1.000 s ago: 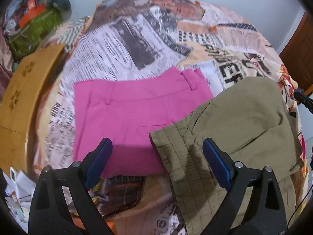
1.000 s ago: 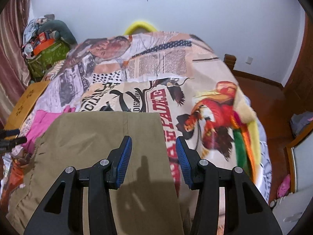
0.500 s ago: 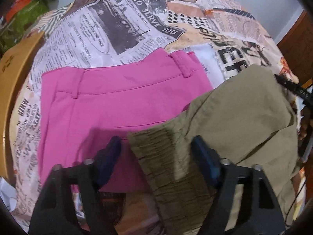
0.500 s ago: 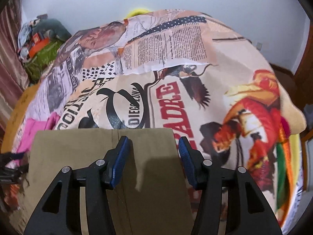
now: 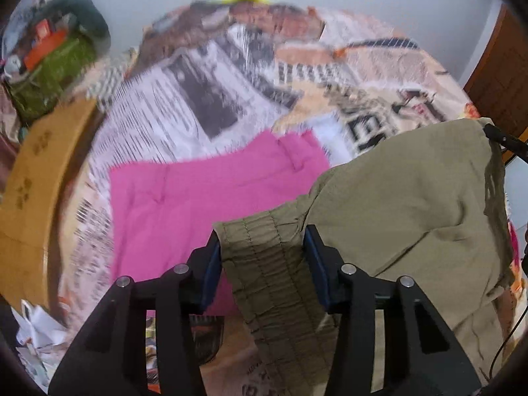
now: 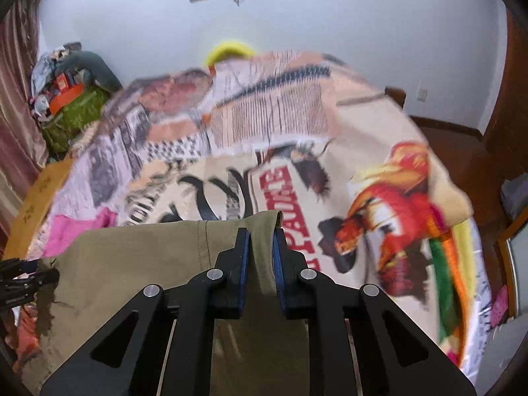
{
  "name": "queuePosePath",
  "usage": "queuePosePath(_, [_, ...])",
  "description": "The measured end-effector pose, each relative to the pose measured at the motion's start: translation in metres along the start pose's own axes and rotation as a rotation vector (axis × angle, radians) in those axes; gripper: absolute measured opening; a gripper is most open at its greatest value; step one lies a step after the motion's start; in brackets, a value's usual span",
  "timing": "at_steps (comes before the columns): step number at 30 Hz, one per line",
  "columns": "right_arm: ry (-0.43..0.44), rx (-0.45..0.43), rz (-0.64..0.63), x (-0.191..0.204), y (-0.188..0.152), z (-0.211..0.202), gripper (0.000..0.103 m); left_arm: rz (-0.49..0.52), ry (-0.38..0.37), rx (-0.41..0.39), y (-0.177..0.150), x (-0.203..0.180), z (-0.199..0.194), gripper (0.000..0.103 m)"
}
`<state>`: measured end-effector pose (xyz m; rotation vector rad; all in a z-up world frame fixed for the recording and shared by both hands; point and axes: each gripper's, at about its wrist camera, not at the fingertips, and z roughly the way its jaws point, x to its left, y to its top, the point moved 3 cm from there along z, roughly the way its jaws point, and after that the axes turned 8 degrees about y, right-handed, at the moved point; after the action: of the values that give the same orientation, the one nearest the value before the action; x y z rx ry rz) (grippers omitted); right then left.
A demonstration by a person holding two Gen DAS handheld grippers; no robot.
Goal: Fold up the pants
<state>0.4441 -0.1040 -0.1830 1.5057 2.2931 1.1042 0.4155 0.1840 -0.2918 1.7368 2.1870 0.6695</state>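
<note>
Olive-khaki pants (image 5: 406, 204) lie across the bed. My left gripper (image 5: 262, 244) is shut on their gathered elastic waistband (image 5: 264, 250), which fills the gap between the blue pads. My right gripper (image 6: 261, 241) is shut on the far hem edge of the same pants (image 6: 138, 264) and holds it raised off the bedspread. The left gripper's tips show at the left edge of the right wrist view (image 6: 29, 277). The pants sag between the two grippers.
Folded pink pants (image 5: 198, 204) lie on the printed bedspread (image 5: 211, 99) just left of the khaki ones. A wooden board (image 5: 29, 184) stands at the bed's left. A pile of bags and clothes (image 6: 72, 99) sits at the far left corner. Floor lies to the right (image 6: 462, 151).
Both grippers have closed on the khaki pants: left on the waistband, right on the hem. Both ends have lifted off the bed.
</note>
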Motion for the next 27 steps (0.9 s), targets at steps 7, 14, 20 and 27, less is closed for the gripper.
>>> queuePosePath(7, [0.012, -0.139, -0.013, 0.012, 0.031, -0.082, 0.012, 0.015, 0.016, -0.166, 0.020, -0.006, -0.088, 0.047])
queuePosePath(14, [0.013, -0.212, -0.037, 0.028, 0.023, -0.147, 0.012, 0.045, 0.019, -0.225, 0.009, -0.013, -0.139, 0.047])
queuePosePath(20, [0.019, -0.212, -0.047, 0.041, -0.012, -0.180, 0.012, 0.053, 0.001, -0.214, -0.021, -0.013, -0.161, 0.047])
queuePosePath(27, [0.020, -0.203, -0.046, 0.053, -0.051, -0.208, 0.012, 0.089, 0.013, -0.210, -0.054, -0.016, -0.180, 0.047])
